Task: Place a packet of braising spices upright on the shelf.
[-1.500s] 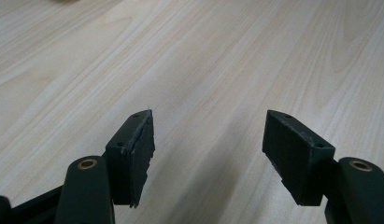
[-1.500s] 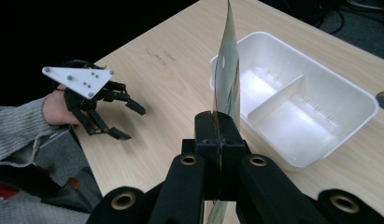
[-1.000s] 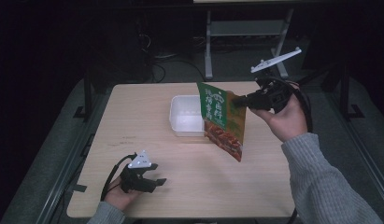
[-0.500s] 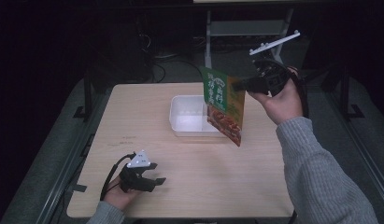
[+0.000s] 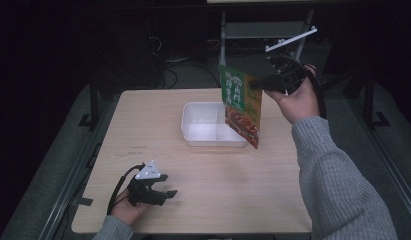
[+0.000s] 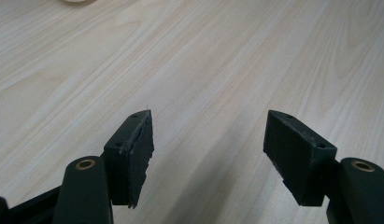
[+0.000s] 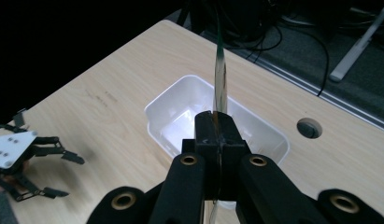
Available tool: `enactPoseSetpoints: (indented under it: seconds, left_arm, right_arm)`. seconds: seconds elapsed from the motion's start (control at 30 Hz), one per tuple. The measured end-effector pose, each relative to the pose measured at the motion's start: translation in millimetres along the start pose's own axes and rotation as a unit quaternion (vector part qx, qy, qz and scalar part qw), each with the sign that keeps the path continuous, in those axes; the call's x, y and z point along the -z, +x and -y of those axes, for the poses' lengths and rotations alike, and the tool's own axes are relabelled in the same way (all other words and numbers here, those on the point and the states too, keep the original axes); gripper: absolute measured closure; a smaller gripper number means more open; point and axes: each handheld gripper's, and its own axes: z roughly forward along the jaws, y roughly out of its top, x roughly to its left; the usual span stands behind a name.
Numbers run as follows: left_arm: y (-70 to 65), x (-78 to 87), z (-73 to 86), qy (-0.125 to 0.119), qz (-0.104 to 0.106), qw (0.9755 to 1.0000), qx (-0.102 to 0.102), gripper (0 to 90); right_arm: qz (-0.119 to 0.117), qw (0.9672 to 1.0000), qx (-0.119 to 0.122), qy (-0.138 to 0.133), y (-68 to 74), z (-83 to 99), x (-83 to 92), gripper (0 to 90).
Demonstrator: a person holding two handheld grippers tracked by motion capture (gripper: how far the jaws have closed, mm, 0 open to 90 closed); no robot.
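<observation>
Right now the right gripper pinches a green and orange food pouch by its upper edge, jaws shut flat on the film, and the pouch hangs in the air above the right end of the white plastic tub that sits in the middle of the wooden surface. In the right gripper view the pouch shows edge-on, a thin line running over the tub, so it seems lined up with the tub's length rather than across it. The step in hand looks like setting the pouch into the tub. To do it well, I would bring the hanging bottom corner over the tub's open middle first, since in the high view that corner hangs near the tub's front right rim and could catch there. Lower slowly, let the bottom touch the tub floor, then tilt the pouch flat before letting go, so it does not tip out. The left gripper rests on the surface near the person's edge, well apart from the tub, jaws spread wide and holding nothing; it could steady the tub if it slides.
</observation>
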Motion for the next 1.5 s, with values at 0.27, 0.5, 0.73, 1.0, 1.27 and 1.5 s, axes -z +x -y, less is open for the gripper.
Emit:
enactPoseSetpoints:
  seconds: [0.27,0.5,0.73,1.0,1.27,1.5]
  left_arm:
    - [0.1,-0.1,0.0,0.0,0.0,1.0,-0.001,32.9]
    - [1.1,0.8,0.1,-0.002,0.0,1.0,-0.001,32.8]
    - [1.2,1.1,0.4,-0.004,0.0,1.0,0.0,32.8]
    - [1.0,1.2,0.3,-0.005,0.0,1.0,0.0,32.7]
    - [0.8,1.5,0.3,-0.005,0.0,1.0,0.0,32.6]
    - [1.4,2.0,0.8,-0.007,-0.002,1.0,0.003,32.6]
  right_arm:
    - [0.022,0.9997,0.005,-0.013,-4.4,-6.3,-16.0,90.0]
    - [0.044,0.9989,0.011,-0.014,-7.0,-10.8,-37.5,90.0]
    - [0.054,0.9984,0.007,-0.016,-12.6,-11.7,-49.3,90.0]
    - [0.071,0.9974,0.001,-0.016,-19.7,-10.2,-63.1,90.0]
    - [0.076,0.9969,0.012,-0.013,-19.8,-8.4,-74.8,90.0]
    - [0.08,0.9961,0.024,-0.027,-16.4,-5.9,-83.6,89.9]
